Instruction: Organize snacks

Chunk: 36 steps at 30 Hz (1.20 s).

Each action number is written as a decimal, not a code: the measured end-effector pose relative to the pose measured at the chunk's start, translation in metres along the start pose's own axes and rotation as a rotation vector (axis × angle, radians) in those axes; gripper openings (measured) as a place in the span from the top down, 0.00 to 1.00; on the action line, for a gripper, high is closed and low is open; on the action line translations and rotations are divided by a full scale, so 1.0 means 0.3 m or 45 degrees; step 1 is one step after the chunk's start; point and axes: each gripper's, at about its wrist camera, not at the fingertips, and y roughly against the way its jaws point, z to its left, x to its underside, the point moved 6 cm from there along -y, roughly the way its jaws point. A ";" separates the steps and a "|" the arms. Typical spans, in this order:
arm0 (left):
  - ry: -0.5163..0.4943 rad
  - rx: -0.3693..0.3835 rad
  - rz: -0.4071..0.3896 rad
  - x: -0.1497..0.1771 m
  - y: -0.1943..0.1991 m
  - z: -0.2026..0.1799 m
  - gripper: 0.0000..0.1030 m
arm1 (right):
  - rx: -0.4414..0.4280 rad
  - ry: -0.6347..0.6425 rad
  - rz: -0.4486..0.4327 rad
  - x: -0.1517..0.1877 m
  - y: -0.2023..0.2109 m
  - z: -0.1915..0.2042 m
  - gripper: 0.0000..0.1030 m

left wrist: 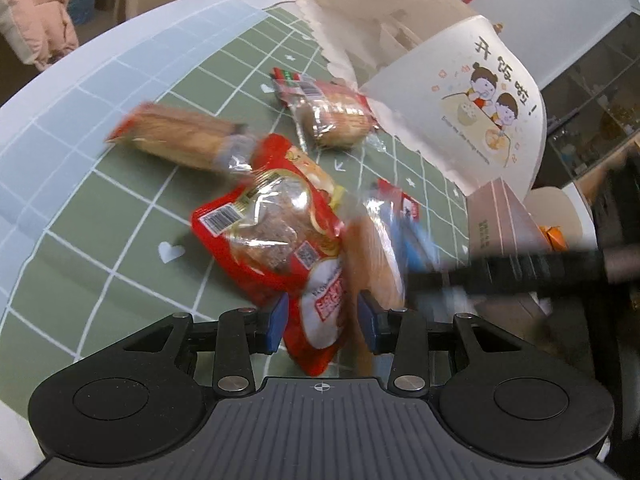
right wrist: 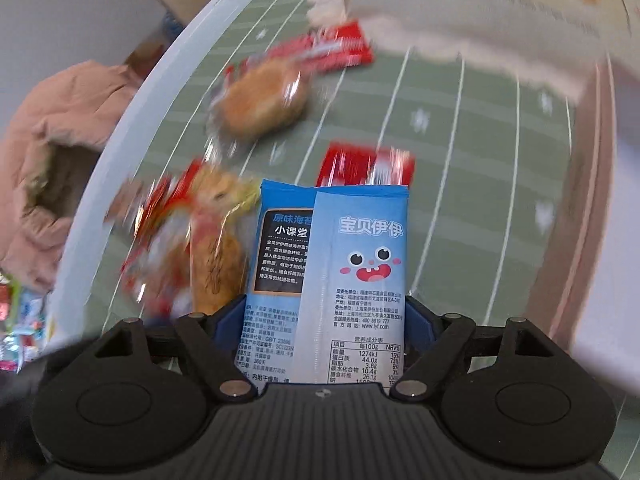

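Observation:
My left gripper (left wrist: 322, 322) is shut on a red bread packet (left wrist: 280, 236), held above the green checked tablecloth (left wrist: 120, 216). My right gripper (right wrist: 325, 316) is shut on a blue seaweed snack packet (right wrist: 340, 264); it shows blurred in the left wrist view (left wrist: 404, 232) beside the red packet. A wrapped bread roll (left wrist: 332, 116) lies near the mouth of a white paper bag (left wrist: 460, 92). Another wrapped bread (left wrist: 180, 140) lies blurred at the left. In the right wrist view the roll (right wrist: 260, 100), a red wrapper (right wrist: 366, 168) and the bag (right wrist: 480, 12) lie ahead.
A brown cardboard box (left wrist: 504, 220) stands right of the bag. The round table's white rim (left wrist: 60, 80) curves along the left. A pink jacket (right wrist: 52, 160) hangs beyond the edge. More snack packets (right wrist: 16, 328) lie at the far left of the right wrist view.

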 end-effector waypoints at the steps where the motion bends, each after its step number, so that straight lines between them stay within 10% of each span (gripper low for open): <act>1: -0.009 -0.002 -0.006 -0.004 0.001 -0.008 0.59 | -0.018 0.003 0.011 0.049 0.011 0.003 0.21; 10: -0.187 0.059 0.047 0.017 -0.015 -0.153 0.59 | 0.087 0.153 -0.166 0.364 0.208 -0.024 0.16; 16: -0.382 0.028 0.116 0.088 -0.075 -0.266 0.57 | 0.170 0.010 -0.358 0.355 0.313 -0.183 0.16; 24: -0.563 -0.102 0.141 0.137 -0.047 -0.252 0.68 | 0.197 -0.033 -0.343 0.345 0.258 -0.209 0.16; 32: -0.491 -0.128 0.160 0.115 0.024 -0.165 0.70 | 0.088 0.155 -0.394 0.281 0.170 0.004 0.57; 36: -0.513 -0.131 0.176 0.134 0.023 -0.167 0.66 | 0.070 0.156 -0.317 0.260 0.088 0.041 0.60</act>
